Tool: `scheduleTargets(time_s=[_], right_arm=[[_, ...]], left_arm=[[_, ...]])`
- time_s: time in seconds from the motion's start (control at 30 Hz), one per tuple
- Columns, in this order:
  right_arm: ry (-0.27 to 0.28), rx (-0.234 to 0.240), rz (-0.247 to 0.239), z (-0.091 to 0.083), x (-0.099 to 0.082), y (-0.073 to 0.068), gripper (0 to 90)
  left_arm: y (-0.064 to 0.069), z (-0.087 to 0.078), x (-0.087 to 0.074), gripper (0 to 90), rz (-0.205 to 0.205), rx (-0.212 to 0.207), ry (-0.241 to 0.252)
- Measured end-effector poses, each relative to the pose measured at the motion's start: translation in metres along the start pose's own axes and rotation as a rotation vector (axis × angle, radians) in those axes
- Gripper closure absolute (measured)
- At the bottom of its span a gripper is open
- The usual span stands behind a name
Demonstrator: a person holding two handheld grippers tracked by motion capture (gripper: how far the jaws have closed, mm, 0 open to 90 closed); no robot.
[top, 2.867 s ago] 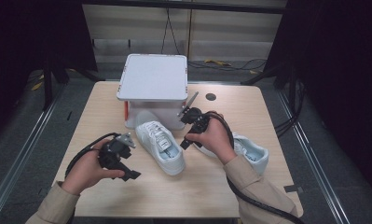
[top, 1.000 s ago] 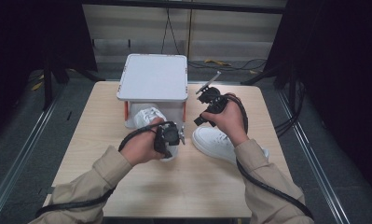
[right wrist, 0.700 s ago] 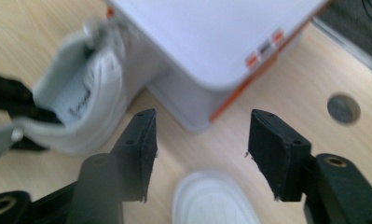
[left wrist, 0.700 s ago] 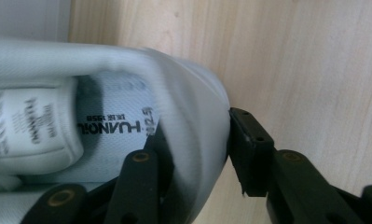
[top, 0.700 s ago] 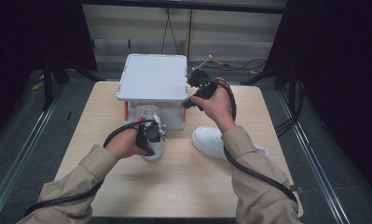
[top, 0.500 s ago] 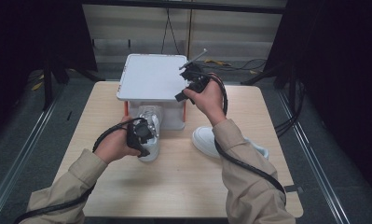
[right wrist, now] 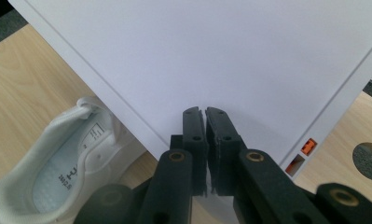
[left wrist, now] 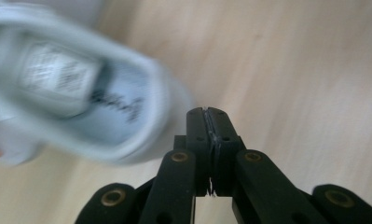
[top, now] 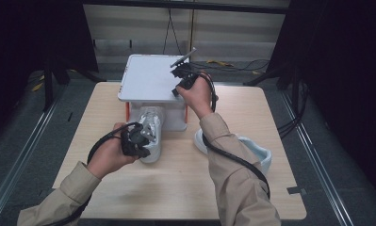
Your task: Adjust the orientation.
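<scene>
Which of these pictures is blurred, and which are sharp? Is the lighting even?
Left gripper view: the white sneaker and the light wooden table are smeared by motion blur, but the black fingers stay sharp. Right gripper view: sharp, with the white box lid evenly lit. High view: table bright, surroundings dark.

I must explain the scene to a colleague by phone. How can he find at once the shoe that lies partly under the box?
Start at the white box at the table's far edge. One white shoe lies in front of it, toe tucked beneath the box, beside the left gripper. The other shoe lies apart, right of the person's right sleeve.
</scene>
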State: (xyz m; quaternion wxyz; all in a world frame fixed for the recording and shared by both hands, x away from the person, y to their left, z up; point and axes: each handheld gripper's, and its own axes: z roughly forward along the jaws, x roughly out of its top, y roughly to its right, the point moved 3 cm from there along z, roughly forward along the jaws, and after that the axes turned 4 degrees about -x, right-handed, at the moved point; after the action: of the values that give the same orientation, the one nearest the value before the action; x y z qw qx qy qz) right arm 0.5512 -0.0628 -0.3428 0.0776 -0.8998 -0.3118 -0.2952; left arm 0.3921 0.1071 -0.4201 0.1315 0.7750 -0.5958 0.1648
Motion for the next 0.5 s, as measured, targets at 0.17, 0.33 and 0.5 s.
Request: scheduleTargets(time_s=[0.17,0.33,0.5], right_arm=[[0.000,0.004,0.034,0.001,-0.001,0.001,90.0],[-0.025,-0.013,0.011,0.001,0.001,-0.002,90.0],[-0.025,-0.022,-0.003,0.002,0.001,-0.003,90.0]], left_arm=[[0.003,0.036,-0.004,90.0,0.011,0.002,-0.046],[-0.001,0.034,-0.005,90.0,0.014,0.051,-0.068],[-0.007,-0.004,-0.003,80.1,0.002,0.059,0.010]])
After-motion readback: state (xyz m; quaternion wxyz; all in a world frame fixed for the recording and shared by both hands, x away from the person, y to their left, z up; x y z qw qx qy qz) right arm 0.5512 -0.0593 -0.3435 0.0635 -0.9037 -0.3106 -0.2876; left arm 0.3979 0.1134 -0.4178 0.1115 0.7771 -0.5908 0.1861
